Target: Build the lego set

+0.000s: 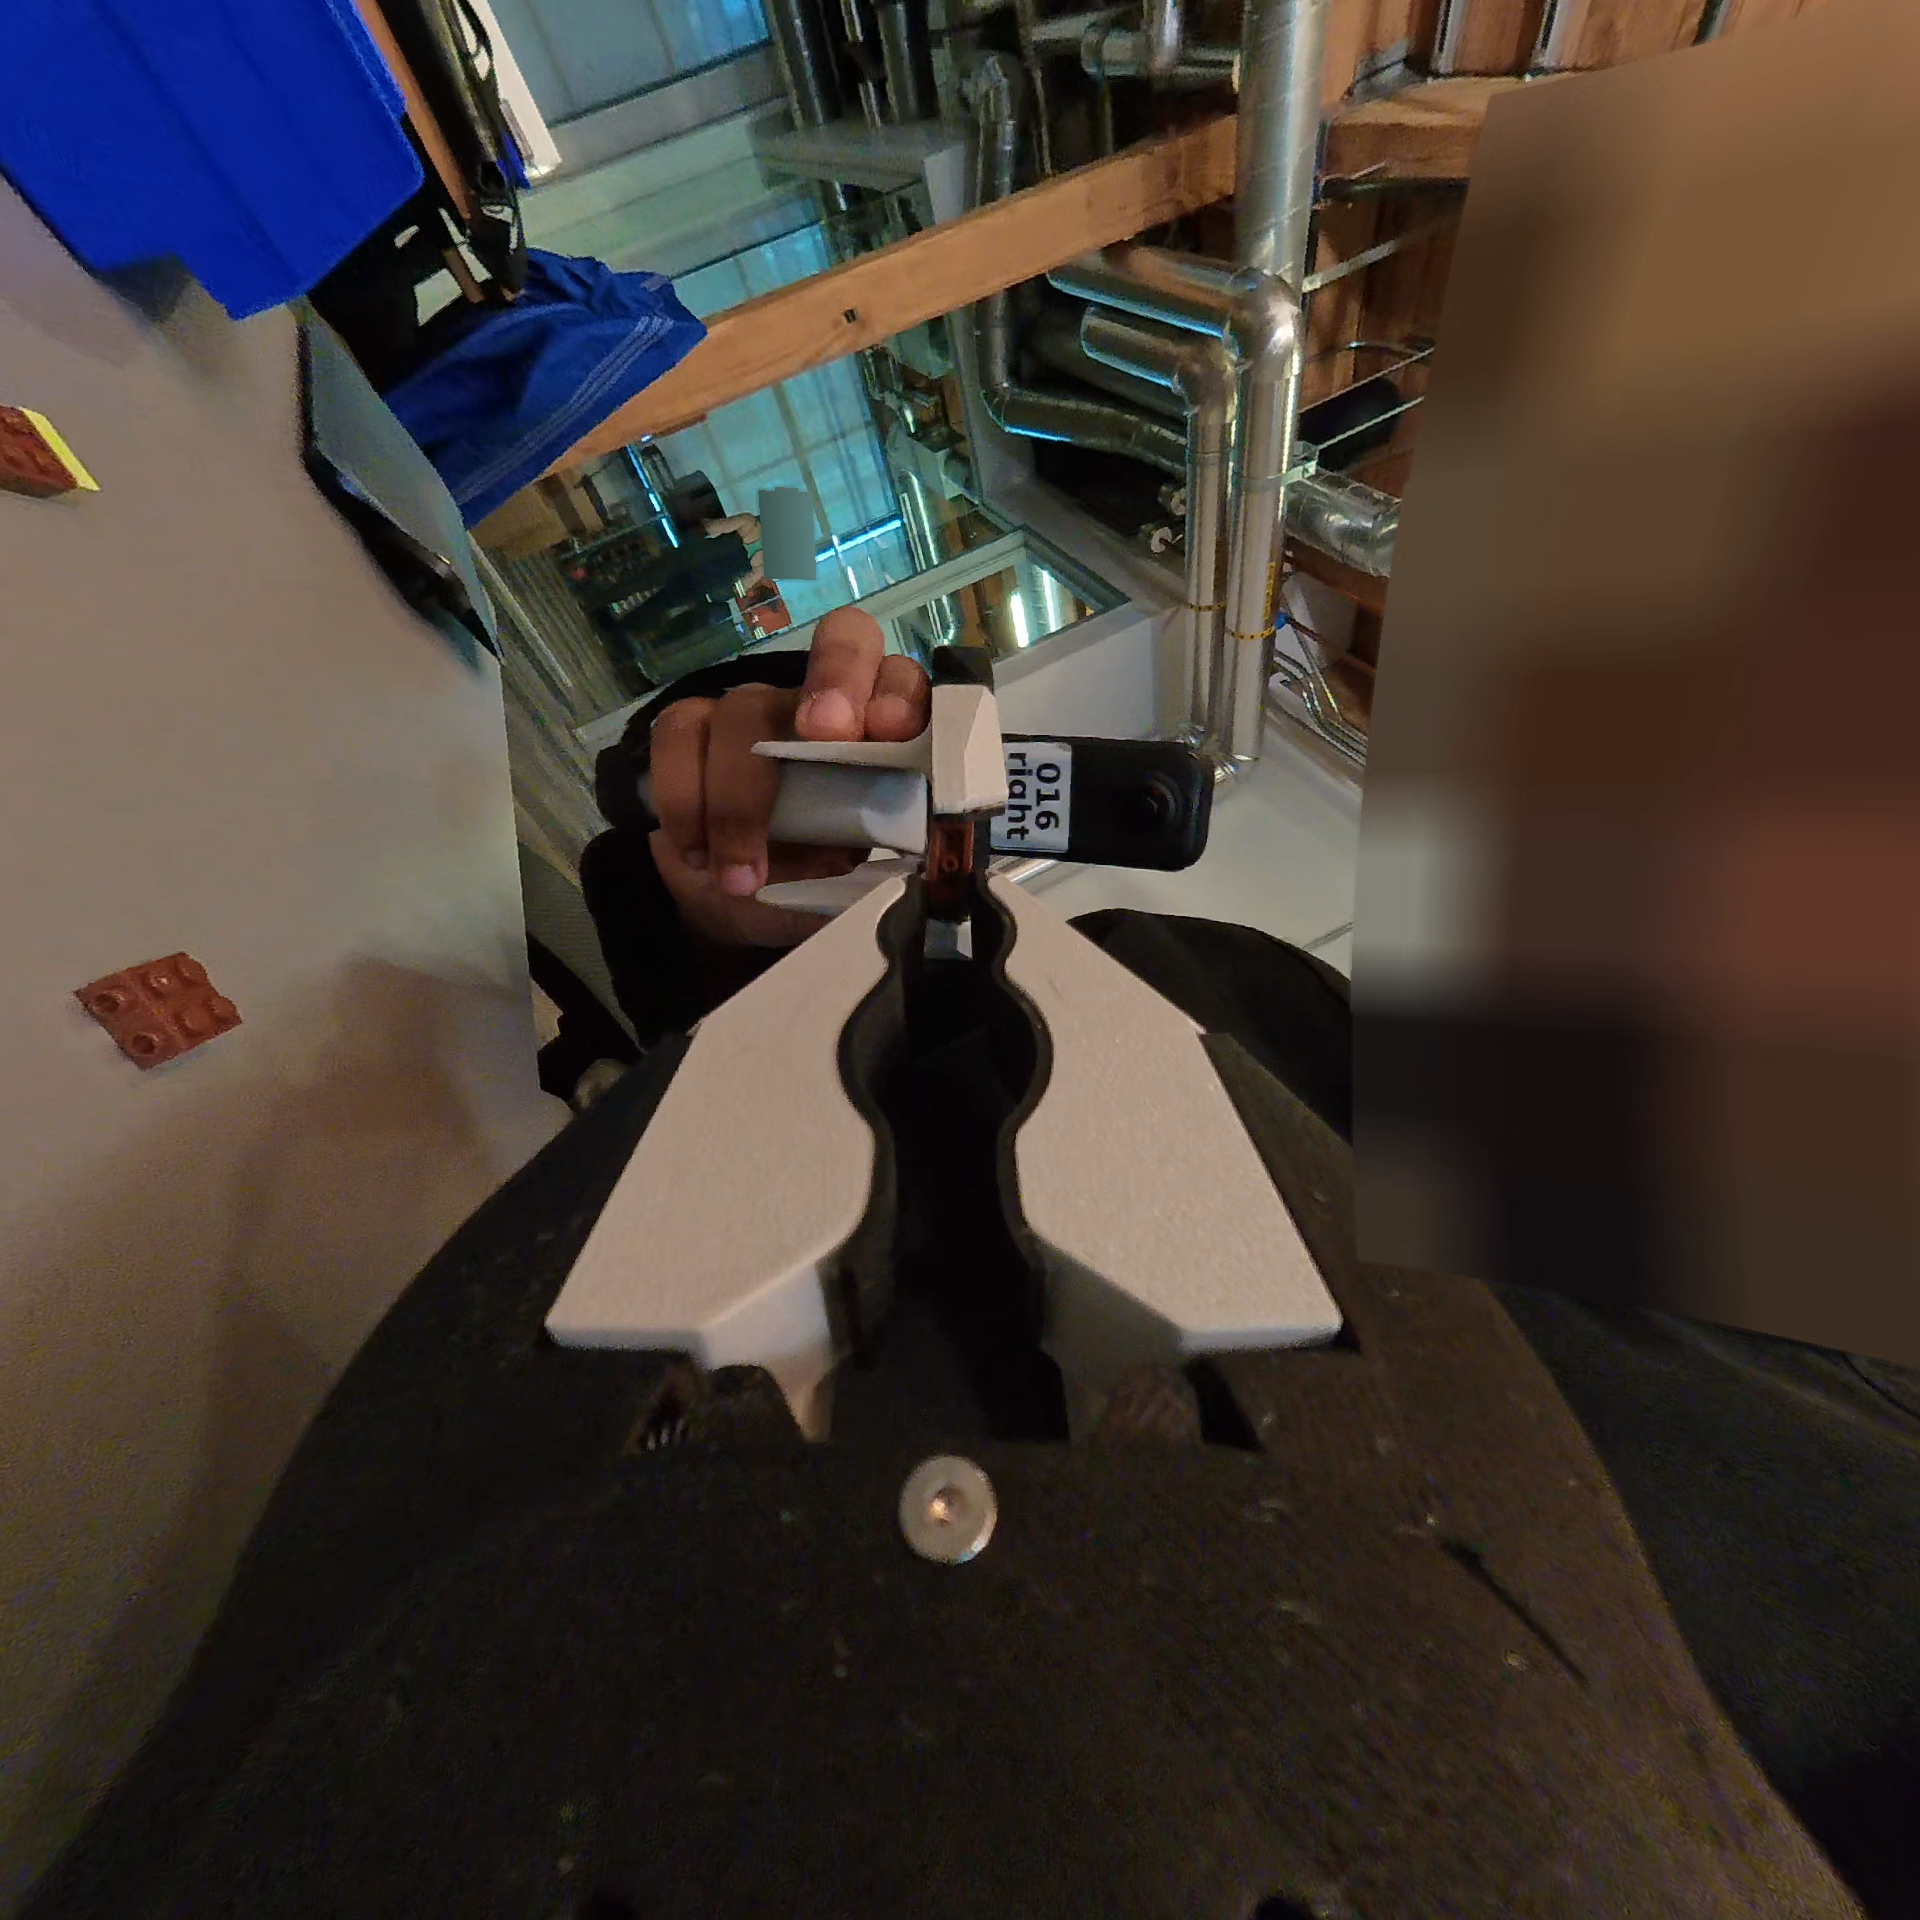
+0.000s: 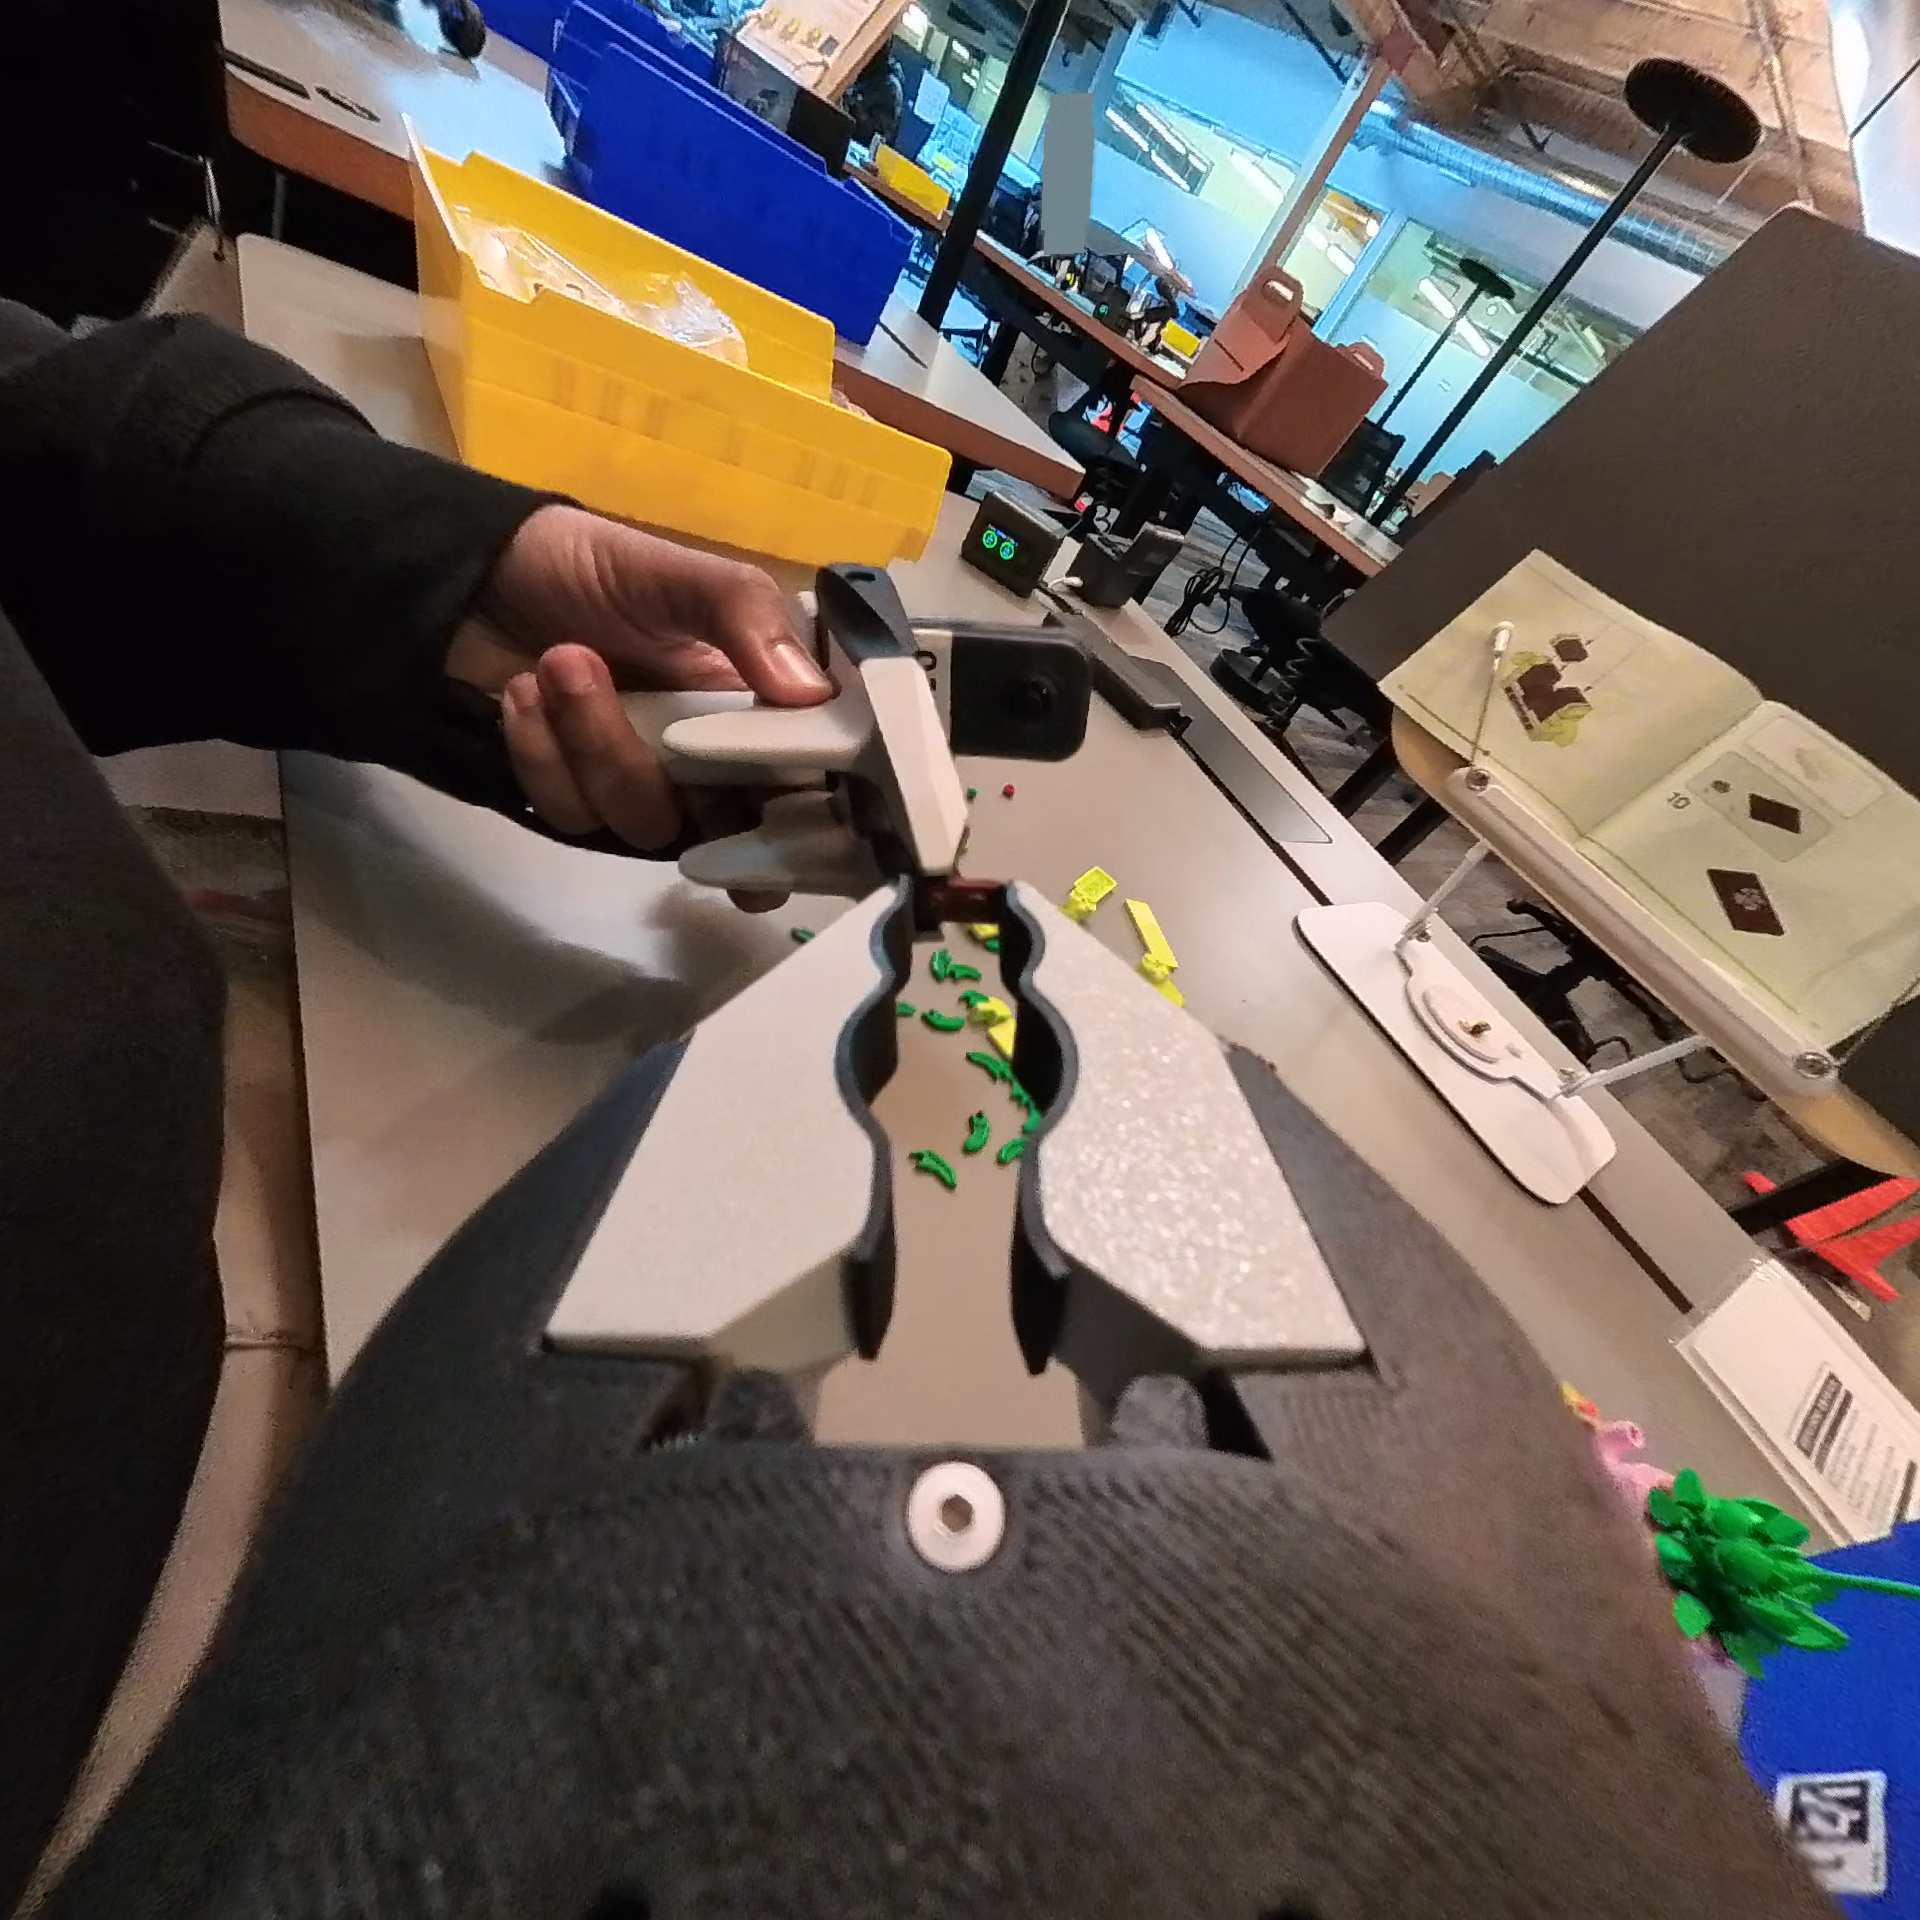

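Note:
A small brown lego piece [image 2: 957, 900] is pinched between the tips of my right gripper [image 2: 957, 904], held up above the grey table [image 2: 468, 935]. My left gripper [image 1: 950, 883] meets it from the other side, and its tips close on the same brown piece [image 1: 948, 857]. In the right wrist view the left gripper's upper finger [image 2: 914, 748] comes down onto the piece from the left, and its lower finger is hidden. In the left wrist view the right gripper's fingers [image 1: 961, 727] stand above and below the piece. A hand holds each gripper.
Two brown plates [image 1: 156, 1003] [image 1: 36, 449] lie on the table. Small green pieces [image 2: 977, 1101] and yellow plates [image 2: 1148, 930] are scattered under the grippers. An instruction booklet [image 2: 1662, 790] stands on a holder at the right. A yellow bin [image 2: 644, 395], a blue bin [image 2: 727, 177] and green foliage pieces [image 2: 1745, 1579] are nearby. My left and right fingertips are right by each other.

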`<state>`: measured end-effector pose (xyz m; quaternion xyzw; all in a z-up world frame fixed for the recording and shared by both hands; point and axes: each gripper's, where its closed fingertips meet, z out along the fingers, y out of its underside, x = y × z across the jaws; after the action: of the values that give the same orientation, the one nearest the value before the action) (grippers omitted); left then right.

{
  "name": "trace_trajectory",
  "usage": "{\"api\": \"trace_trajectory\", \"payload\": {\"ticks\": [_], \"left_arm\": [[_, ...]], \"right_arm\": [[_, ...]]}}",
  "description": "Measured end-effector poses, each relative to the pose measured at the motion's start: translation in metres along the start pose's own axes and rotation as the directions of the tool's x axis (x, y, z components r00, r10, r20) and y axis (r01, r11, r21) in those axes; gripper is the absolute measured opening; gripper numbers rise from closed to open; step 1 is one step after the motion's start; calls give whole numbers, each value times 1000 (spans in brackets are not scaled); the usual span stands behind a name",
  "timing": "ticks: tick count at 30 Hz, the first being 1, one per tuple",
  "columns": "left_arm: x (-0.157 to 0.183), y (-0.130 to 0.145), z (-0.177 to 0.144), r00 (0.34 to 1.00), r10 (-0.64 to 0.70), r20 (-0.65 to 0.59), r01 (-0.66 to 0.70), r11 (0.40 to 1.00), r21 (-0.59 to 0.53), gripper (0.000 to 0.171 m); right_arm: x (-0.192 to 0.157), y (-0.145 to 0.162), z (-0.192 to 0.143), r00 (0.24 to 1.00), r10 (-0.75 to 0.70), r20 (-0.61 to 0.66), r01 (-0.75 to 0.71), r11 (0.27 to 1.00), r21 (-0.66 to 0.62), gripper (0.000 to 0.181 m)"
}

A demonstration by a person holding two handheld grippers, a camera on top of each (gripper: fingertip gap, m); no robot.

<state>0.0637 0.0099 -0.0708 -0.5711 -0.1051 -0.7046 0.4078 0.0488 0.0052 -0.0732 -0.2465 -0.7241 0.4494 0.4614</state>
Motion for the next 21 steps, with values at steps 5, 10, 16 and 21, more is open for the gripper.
{"api": "trace_trajectory", "payload": {"ticks": [5,10,16,21], "left_arm": [[-28,-6,-11,948,205,241,-203,979,-33,36],[-81,2,-26,596,599,534,-443,801,-404,40],[-129,14,-27,346,799,491,-391,599,-699,37],[-141,14,-26,336,835,435,-339,538,-772,37]], "right_arm": [[6,38,-11,997,80,2,-79,981,-175,13],[-19,118,-29,893,441,88,-333,781,-528,14],[-37,144,-26,831,542,125,-351,685,-638,14],[-36,143,-19,838,526,145,-321,691,-648,14]]}}
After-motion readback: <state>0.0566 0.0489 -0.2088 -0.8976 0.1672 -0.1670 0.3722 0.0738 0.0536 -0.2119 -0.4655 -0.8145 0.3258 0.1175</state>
